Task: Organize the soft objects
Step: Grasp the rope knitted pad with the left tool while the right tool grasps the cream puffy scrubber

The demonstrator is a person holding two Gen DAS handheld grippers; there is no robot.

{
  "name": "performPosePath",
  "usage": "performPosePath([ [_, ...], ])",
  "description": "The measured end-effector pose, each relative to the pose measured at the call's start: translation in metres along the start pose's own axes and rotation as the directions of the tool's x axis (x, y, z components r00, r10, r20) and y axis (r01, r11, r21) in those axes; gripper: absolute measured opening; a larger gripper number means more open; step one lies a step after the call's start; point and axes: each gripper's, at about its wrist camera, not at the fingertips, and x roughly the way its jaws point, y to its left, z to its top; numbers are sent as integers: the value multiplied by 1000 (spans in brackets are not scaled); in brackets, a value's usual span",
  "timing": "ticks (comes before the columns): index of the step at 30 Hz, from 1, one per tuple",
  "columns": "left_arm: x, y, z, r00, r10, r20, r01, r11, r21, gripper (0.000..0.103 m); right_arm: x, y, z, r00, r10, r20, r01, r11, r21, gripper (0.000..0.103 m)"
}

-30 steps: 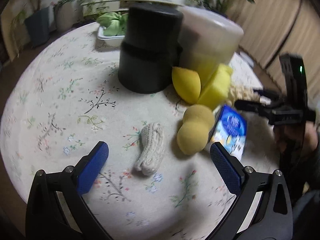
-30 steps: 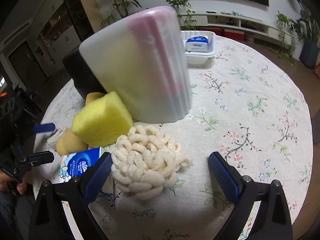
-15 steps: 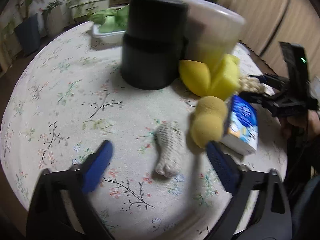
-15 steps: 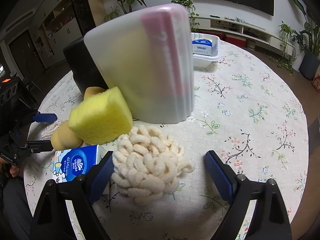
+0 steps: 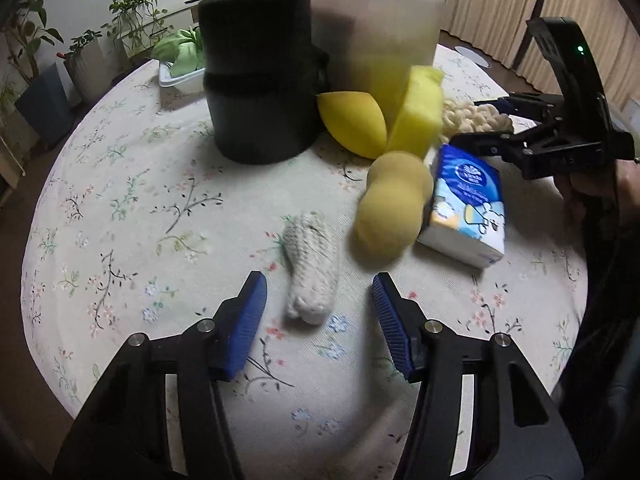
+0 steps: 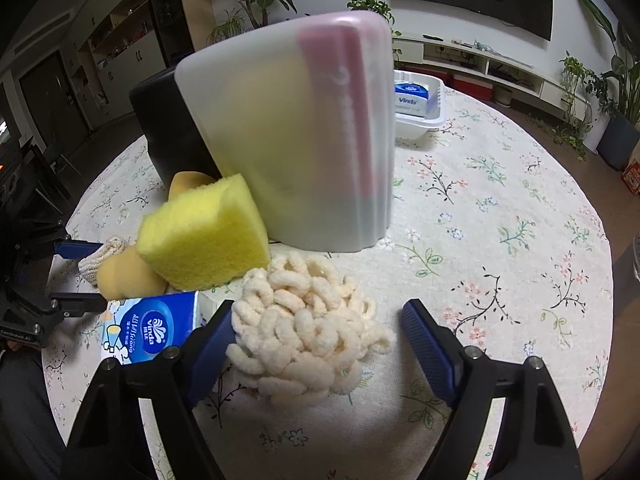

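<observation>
A small cream knitted roll (image 5: pixel 311 268) lies on the floral tablecloth, its near end between the open fingers of my left gripper (image 5: pixel 318 312). Right of it sit a tan peanut-shaped sponge (image 5: pixel 394 208), a blue tissue pack (image 5: pixel 466 206), a yellow teardrop sponge (image 5: pixel 354 124) and a yellow block sponge (image 5: pixel 418 110). My right gripper (image 6: pixel 322 334) is open around a cream looped-yarn bundle (image 6: pixel 308 320), with the block sponge (image 6: pixel 204 236) and tissue pack (image 6: pixel 154 328) to its left. The right gripper (image 5: pixel 492 124) also shows at the right of the left wrist view.
A black cylinder container (image 5: pixel 260 80) and a frosted plastic container (image 6: pixel 296 132) stand behind the sponges. A white tray with green cloth (image 5: pixel 180 62) and a white basket holding a tissue pack (image 6: pixel 416 104) sit farther back. The round table's edge (image 5: pixel 44 208) curves nearby.
My left gripper has moved in on the knitted roll and narrowed around it. My right gripper has advanced so the yarn bundle sits deeper between its fingers.
</observation>
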Motion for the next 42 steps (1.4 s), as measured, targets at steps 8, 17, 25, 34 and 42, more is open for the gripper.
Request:
performPosePath([
  [8, 7, 7, 16, 999, 13, -38, -15, 999, -45, 53, 3, 2, 0, 1000, -11, 0, 11, 1000, -21, 81],
  [17, 8, -2, 19, 992, 87, -96, -95, 992, -87, 46, 4, 5, 0, 1000, -11, 6, 11, 999, -30, 81],
  [25, 6, -18, 19, 990, 104, -97, -115, 986, -117, 27, 3, 5, 0, 1000, -14, 7, 14, 999, -41, 71],
  [34, 0, -15, 10, 994, 92, -58, -102, 975, -197, 21, 1, 10, -6, 999, -46, 10, 46, 995, -84, 65],
  [42, -6, -25, -1, 996, 85, -16, -87, 969, -233, 19, -7, 9, -8, 1000, -22, 9, 23, 997, -68, 36],
])
